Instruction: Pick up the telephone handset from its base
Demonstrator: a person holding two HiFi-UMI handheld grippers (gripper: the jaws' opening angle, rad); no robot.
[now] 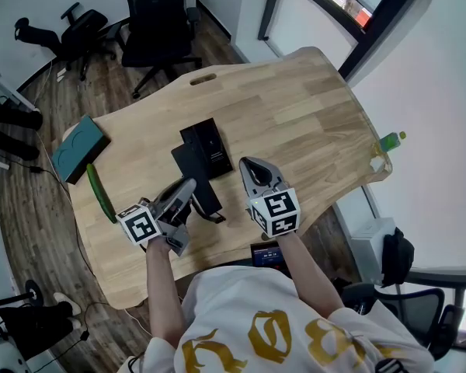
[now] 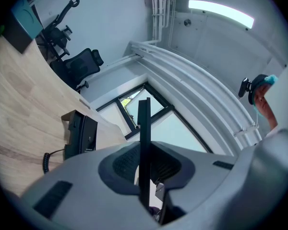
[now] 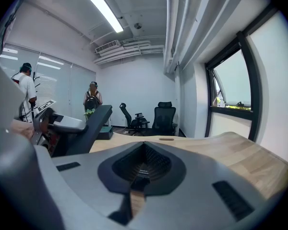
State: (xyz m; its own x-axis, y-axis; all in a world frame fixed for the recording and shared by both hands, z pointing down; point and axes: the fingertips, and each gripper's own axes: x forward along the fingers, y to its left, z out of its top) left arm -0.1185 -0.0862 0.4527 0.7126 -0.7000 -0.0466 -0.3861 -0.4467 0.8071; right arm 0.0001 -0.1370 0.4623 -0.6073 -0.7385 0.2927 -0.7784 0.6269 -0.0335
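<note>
1. Down at the bottom of the head view, the person's shirt hides the near edge of the table (image 1: 311,107). Both arms are cut off there too.
2. That table is big, made of light wood, with curvy edges and a small slot near its far side. A dark wood floor, white walls and a big window by the table's right side lie around it.
3. Two black office chairs (image 1: 155,29) stand well past the far edge. Two people (image 3: 92,99) stand far off in the right gripper view, too small to make out.
4. A teal box (image 1: 78,148) and a long green thing (image 1: 101,194) lie at the left edge. A green bottle (image 1: 390,140) shows by the right corner; I cannot tell what it stands on.
5. Wide bare wood lies right of the black telephone base (image 1: 211,140), which sits near the middle of the table.
6. The handset (image 1: 205,196) is off the base, just in front of it. The left gripper (image 1: 188,191) holds it, jaws pressed on both sides. In the left gripper view it shows only as a thin black strip (image 2: 144,128).
7. A curly cord (image 2: 45,162) hangs by the base, partly hidden.
8. The right gripper (image 1: 252,168) is just beside the handset, jaws closed together with nothing in them.
</note>
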